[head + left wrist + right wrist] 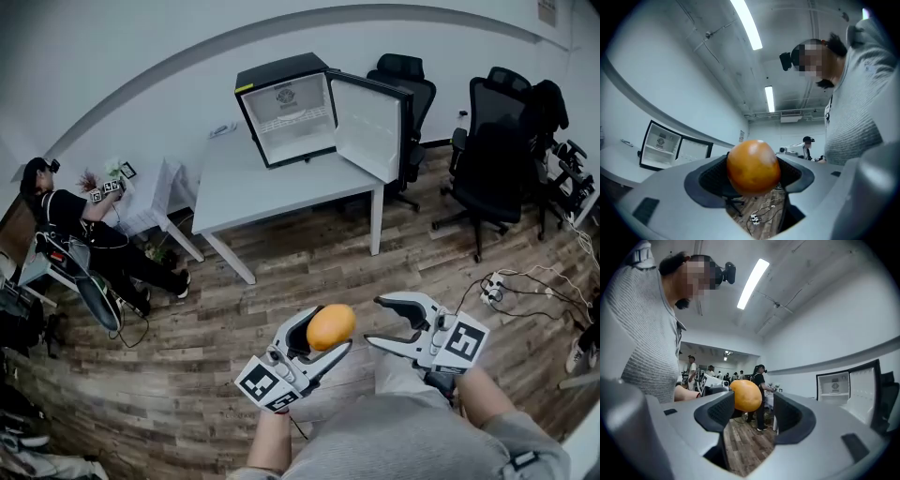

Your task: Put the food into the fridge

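We grip the orange [753, 167] in our left gripper [333, 329], both pads pressed on the fruit, which sits right at the fingertips. Our right gripper [374, 322] has its fingers spread wide, with nothing between them. The orange lies just beyond their tips, touching neither pad. Well ahead of both pairs of fingers, the fridge [295, 111] stands on the table [272, 192], door open.

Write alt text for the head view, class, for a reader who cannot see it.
The left gripper holds an orange fruit between its jaws; the right gripper stands open and empty beside it. Ahead, a small fridge with its door open sits on a white table.
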The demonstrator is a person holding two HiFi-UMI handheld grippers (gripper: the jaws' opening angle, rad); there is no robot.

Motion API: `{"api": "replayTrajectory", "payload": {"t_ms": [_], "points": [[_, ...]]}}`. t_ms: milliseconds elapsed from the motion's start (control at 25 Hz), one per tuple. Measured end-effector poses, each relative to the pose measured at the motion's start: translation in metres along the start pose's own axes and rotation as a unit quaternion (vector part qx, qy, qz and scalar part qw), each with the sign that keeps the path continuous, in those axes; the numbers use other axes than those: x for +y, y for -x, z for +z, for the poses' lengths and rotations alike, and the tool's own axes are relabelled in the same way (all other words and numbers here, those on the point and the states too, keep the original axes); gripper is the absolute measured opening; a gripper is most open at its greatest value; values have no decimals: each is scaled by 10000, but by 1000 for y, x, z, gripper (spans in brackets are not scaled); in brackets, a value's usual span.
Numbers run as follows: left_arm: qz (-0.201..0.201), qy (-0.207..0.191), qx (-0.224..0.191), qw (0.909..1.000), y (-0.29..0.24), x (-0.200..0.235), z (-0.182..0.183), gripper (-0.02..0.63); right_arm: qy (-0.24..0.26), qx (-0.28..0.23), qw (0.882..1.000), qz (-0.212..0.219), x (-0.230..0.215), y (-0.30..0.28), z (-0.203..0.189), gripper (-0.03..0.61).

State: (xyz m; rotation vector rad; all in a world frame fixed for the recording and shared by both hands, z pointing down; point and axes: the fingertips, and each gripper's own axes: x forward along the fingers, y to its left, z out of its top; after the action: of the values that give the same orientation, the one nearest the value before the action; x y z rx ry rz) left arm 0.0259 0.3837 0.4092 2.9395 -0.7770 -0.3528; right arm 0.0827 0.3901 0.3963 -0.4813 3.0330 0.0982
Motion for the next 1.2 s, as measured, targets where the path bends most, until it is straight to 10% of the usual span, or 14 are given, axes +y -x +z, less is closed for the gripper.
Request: {"api": "replayTrajectory", "payload": {"t_ms": [480,1200], "points": [[-1605,319,122,9864,-41,24,11,333,-679,-342,9902,1171,-46,-25,12,249],[-1807,272,194,9830,-127,99,20,333,-723,-241,9805,1814,-153,-48,19,249]]}}
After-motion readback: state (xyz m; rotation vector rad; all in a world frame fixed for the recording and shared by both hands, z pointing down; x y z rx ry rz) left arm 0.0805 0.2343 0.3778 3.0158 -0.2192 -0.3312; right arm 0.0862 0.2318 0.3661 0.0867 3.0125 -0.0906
